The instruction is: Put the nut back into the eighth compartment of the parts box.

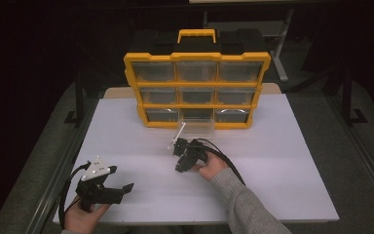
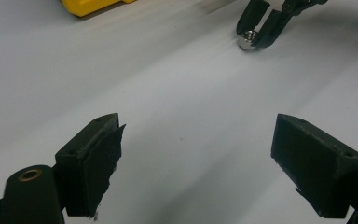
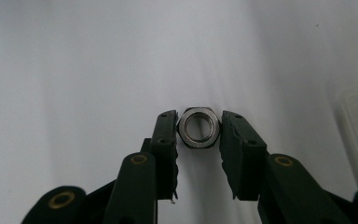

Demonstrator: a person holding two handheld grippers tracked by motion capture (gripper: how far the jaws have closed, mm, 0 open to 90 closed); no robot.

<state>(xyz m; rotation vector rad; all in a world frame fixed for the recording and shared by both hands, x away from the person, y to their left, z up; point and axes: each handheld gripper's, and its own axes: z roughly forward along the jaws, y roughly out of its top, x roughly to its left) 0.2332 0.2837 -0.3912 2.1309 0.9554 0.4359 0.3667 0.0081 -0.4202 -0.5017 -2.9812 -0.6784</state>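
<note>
Right gripper is clamping a steel hex nut between its two pads, one pad pressing each side, nut's hole facing the right gripper view camera. Nut is sitting at the very tips of the jaws, just over the white table. In the left gripper view the same nut is showing far off at the right gripper's tips, down at the table surface; cannot tell if it is touching.

In the high view the right gripper is pointing up-table toward the organizer, near a clear drawer that is sticking out of the bottom row's middle slot. A hand in a grey sleeve is holding it.

Left gripper is standing wide open, nothing between the jaws, bare table beneath. In the high view it is sitting at the near left of the table, well apart from the nut, with a grey plate on top and a cable trailing off.

Yellow-and-black organizer is standing upright at the far edge, three rows of three drawers.
</note>
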